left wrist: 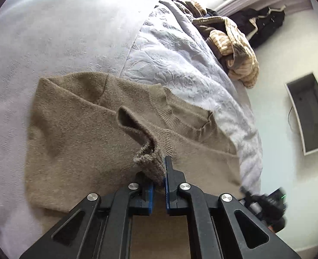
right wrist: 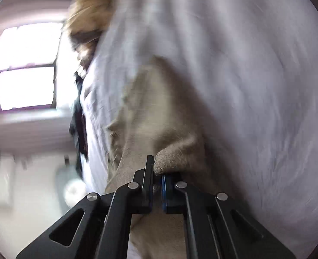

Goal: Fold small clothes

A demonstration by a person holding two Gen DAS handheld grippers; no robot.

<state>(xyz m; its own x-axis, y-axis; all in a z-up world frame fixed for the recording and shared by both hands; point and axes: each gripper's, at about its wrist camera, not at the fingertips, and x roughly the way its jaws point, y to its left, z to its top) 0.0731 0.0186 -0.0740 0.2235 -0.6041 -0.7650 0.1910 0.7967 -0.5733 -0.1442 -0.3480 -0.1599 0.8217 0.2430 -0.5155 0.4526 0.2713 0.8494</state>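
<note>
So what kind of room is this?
Most likely a bedroom. A brown sweater lies on a bed covered by a pale blanket, more clothes are piled at the bed's edge, and a window lets in daylight beside it.

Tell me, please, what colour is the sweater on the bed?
Plain brownish beige sweater; clearest in the left wrist view.

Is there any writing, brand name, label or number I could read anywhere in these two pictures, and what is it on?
None: no readable text shows in either view. The brown sweater shows no tag, the grey box on the floor is blank, and the right wrist view is too blurred.
</note>
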